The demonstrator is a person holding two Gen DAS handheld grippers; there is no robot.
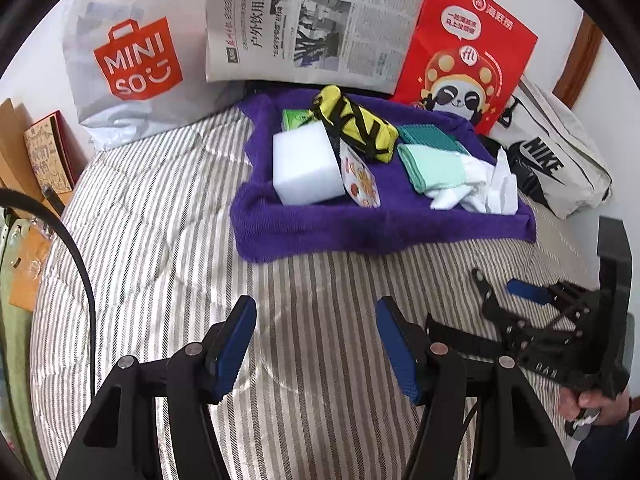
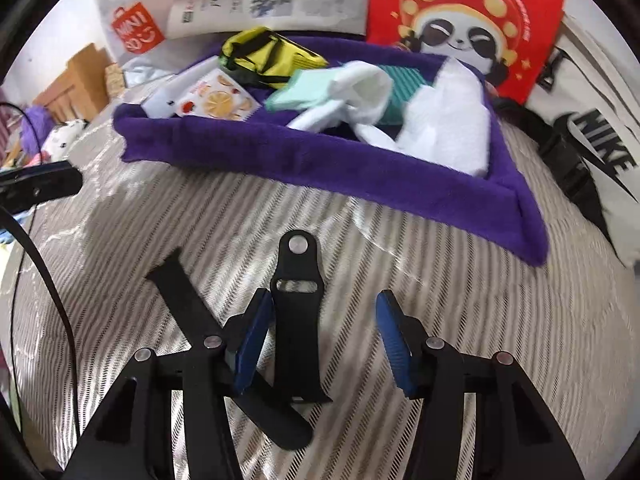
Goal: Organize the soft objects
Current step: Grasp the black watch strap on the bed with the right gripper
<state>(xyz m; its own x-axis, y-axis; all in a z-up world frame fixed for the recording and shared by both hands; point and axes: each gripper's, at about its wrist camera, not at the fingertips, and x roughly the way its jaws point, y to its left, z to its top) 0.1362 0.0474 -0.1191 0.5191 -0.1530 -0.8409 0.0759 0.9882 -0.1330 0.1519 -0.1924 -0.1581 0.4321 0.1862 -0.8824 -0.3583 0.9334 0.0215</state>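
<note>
Left gripper was spread wide, blue pads apart, nothing between them, hovering over the striped bedspread near the camera. Right gripper was also spread apart, empty, low over the same bedspread; two black watch straps lay on the fabric between and under its fingers, one upright toward the far side, one angled left, crossing near the left finger. In the left wrist view the right gripper showed at the right edge, held by a hand.

Beyond both grippers sat the purple towel tray, its near rim facing the camera. Inside, left to right: white foam block, a fruit-print packet leaning against it, yellow pouch with black straps behind, a green box at far left, mint green cloth, teal ribbed cloth farther back, and crumpled white cloths at the right near corner.

Behind the tray stood a Miniso bag at far left, a newspaper in the middle, a red panda bag at right. A white Nike bag lay just right of the tray.
</note>
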